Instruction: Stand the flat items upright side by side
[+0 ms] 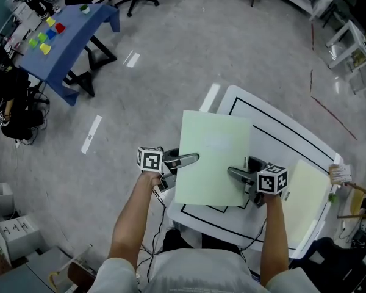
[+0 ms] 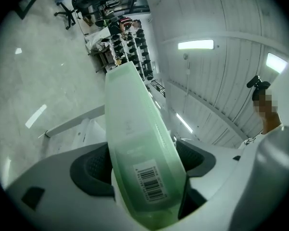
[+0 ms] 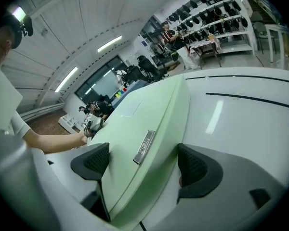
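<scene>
The person's forearms [image 1: 131, 218] reach out from the bottom of the head view, each ending in a claw at one side edge of the green folder [image 1: 215, 157]. The left claw [image 1: 189, 161] is released: its pads [image 2: 94, 165] stand wide apart with the folder's barcoded edge between them, and a dark gap shows on one side, so nothing presses there. The right claw [image 1: 235, 174] is clenched on the opposite edge, and in the right gripper view the folder fills the space from pad to pad.

The folder sits over the near part of the white tabletop [image 1: 274, 133], across its black outline, with its broad face turned up toward the head camera. It is tilted rather than upright, and whether its lower edge touches the tabletop cannot be told. A second pale flat item [image 1: 308, 197] lies flat on the tabletop to the right, well apart from the folder.

The step in hand looks like raising the first folder from flat toward standing. With only the right claw gripping, the next move probably calls for swinging the folder onto one long edge inside the outline. The left claw is free to steady it or regrip, and room should be left beside it for the second item.
</scene>
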